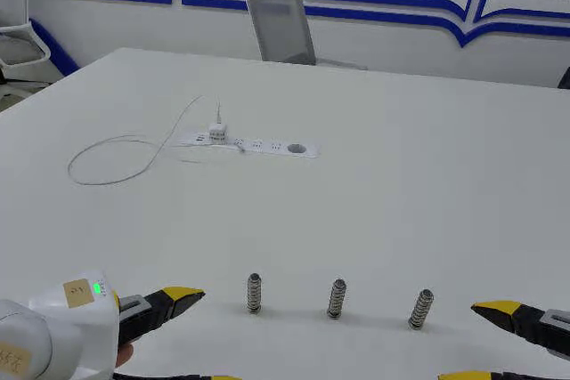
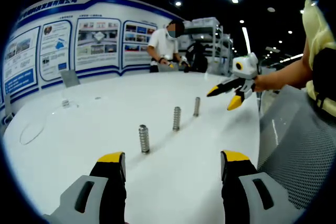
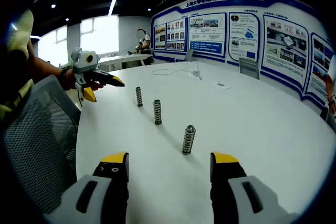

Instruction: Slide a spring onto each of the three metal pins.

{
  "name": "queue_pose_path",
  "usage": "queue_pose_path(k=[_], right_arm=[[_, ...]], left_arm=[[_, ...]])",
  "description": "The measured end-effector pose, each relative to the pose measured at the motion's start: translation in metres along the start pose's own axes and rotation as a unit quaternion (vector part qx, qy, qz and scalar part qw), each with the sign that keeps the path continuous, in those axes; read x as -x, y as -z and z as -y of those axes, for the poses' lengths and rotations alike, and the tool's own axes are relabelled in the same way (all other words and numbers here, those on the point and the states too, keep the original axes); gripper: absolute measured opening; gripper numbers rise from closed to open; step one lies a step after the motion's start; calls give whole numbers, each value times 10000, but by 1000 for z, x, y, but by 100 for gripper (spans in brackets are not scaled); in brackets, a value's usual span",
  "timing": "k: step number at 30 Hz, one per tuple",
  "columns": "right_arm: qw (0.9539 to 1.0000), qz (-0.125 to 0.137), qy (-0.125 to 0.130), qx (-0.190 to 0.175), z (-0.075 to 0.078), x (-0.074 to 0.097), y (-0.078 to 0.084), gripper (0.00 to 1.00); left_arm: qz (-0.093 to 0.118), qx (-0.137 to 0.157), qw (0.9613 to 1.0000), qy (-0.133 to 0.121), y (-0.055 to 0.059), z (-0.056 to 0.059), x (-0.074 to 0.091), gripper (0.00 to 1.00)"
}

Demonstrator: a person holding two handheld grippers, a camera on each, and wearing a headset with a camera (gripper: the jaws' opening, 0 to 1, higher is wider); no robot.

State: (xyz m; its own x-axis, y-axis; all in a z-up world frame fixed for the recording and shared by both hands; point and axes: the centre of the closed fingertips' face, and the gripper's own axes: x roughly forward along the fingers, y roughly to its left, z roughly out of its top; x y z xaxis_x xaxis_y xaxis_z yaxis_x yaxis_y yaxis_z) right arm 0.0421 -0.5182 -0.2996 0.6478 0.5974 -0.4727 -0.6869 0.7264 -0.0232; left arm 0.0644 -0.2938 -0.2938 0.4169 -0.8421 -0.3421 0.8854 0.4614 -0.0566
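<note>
A: How is this step best handled?
B: The yellow-tipped left claw (image 2: 173,157) and right claw (image 3: 169,157), both spread apart and empty, should be drawn back gently so nothing is knocked.
A: And the springs?
B: Three grey coiled steel springs (image 1: 337,298) are seen already seated on the upright metal pins (image 1: 254,278), in a row on the white desk (image 1: 401,149).

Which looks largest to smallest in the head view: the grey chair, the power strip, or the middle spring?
1. grey chair
2. power strip
3. middle spring
The chair is farthest and the spring nearest, so this ranks apparent size only.
</note>
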Motion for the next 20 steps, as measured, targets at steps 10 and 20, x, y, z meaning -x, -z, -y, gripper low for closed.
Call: queue_pose_path(k=[10, 20], right_arm=[[10000, -15, 15, -11, 0, 0, 1, 66], [10000, 7, 28, -10, 1, 0, 0, 66]], left_arm=[[-5, 14, 10000, -3, 1, 0, 0, 76], [-5, 13, 10000, -19, 0, -2, -1, 75]])
